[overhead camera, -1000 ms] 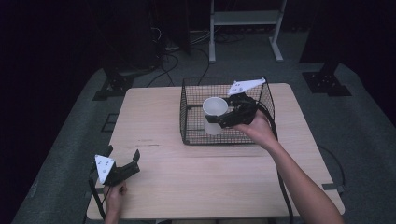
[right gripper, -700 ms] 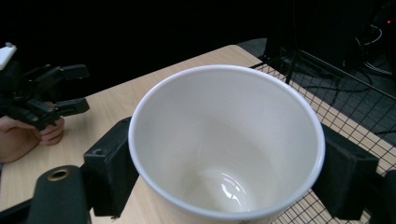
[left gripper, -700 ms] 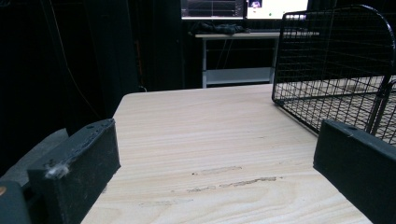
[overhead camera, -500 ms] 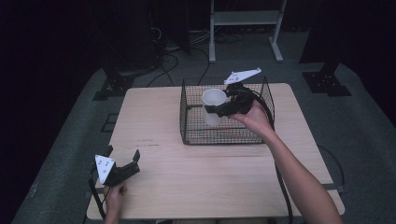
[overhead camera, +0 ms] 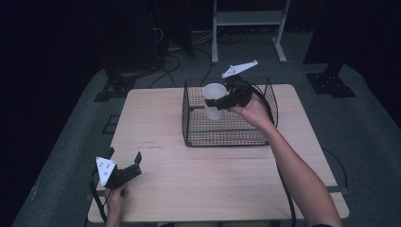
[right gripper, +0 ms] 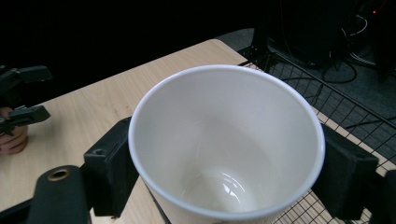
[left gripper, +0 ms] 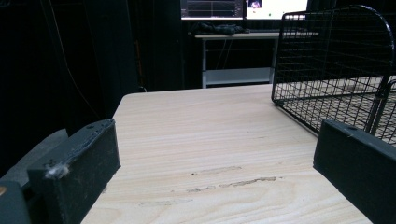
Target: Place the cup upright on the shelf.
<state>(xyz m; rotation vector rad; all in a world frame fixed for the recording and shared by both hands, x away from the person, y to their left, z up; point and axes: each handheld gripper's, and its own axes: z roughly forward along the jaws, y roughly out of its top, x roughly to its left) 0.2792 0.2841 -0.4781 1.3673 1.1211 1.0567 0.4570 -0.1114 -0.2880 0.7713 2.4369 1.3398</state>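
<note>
- White cup (overhead camera: 214, 100) is sitting upright in the grip of the right gripper (overhead camera: 222, 100), held above the wire basket (overhead camera: 227, 137) near the basket's 11 o'clock corner, mouth facing up.
- Right gripper jaws are pressing on opposite sides of the cup wall just under the rim; in the right gripper view the cup (right gripper: 227, 144) is standing between the two black pads (right gripper: 108, 168), and its inside is looking bare.
- Right hand (overhead camera: 253, 109) is reaching in from 5 o'clock, the forearm crossing the table's right half, the grey plate on the gripper pointing toward 1 o'clock.
- Wire basket is standing on the far half of the wooden table (overhead camera: 213, 184), toward 12 o'clock from the table's middle; its mesh floor is showing nothing that I can make out.
- Left gripper (overhead camera: 124, 166) is resting at the table's 7 o'clock corner, well apart from the basket, the left hand (overhead camera: 115, 201) gripping it from below.
- Left gripper jaws are standing wide with nothing between them; in the left gripper view only bare table (left gripper: 210, 154) is lying between the two jaws, and the basket (left gripper: 336, 70) is rising at 2 o'clock.
- Floor around the table is showing dark cables and stand feet at 12 o'clock.
</note>
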